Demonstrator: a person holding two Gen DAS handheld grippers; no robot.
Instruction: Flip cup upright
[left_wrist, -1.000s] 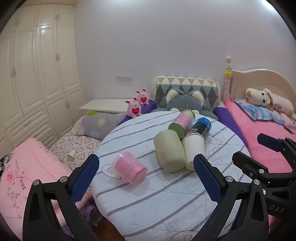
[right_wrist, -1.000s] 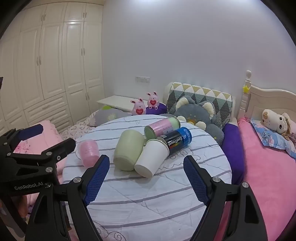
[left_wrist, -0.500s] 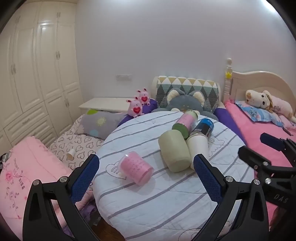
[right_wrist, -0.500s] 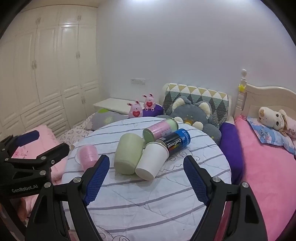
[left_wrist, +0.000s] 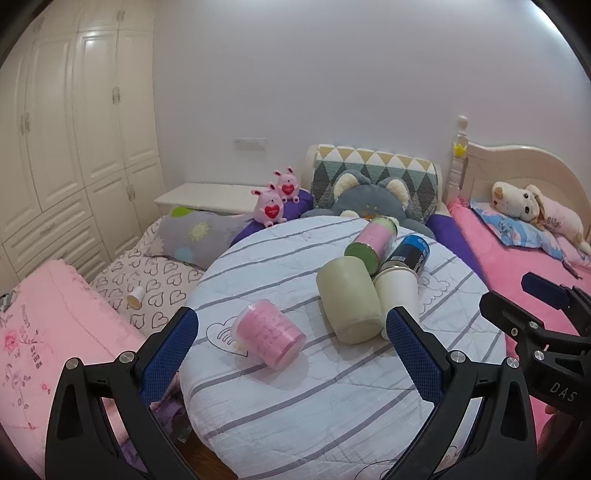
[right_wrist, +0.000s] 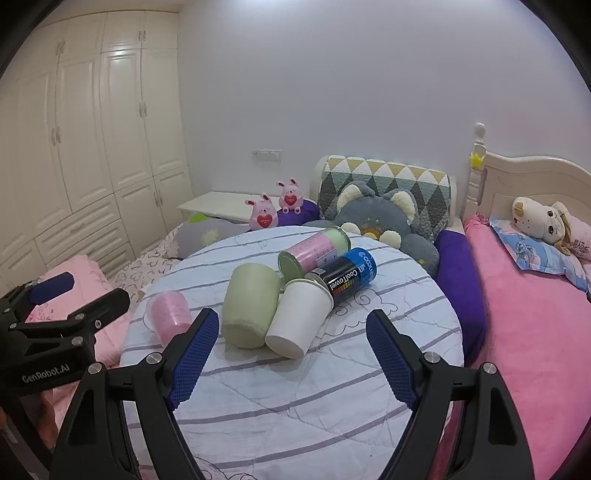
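Note:
A pink cup (left_wrist: 269, 338) lies on its side at the left of the round striped table (left_wrist: 295, 402); it also shows in the right wrist view (right_wrist: 168, 319). A pale green cup (left_wrist: 348, 298) (right_wrist: 251, 305) and a white paper cup (left_wrist: 399, 293) (right_wrist: 300, 318) lie on their sides in the middle, touching. My left gripper (left_wrist: 290, 341) is open and empty, held back from the pink cup. My right gripper (right_wrist: 291, 347) is open and empty, in front of the green and white cups.
A pink-green can (right_wrist: 316, 250) and a black-blue can (right_wrist: 345, 275) lie behind the cups. Plush toys and a grey cushion (right_wrist: 380, 218) sit behind the table. A pink bed (right_wrist: 532, 310) is at the right, bedding (left_wrist: 48, 332) at the left, wardrobes (right_wrist: 92, 147) beyond.
Both grippers have drifted slightly, so the table and cups shifted a little in view. The cups have not moved. Both grippers stay open.

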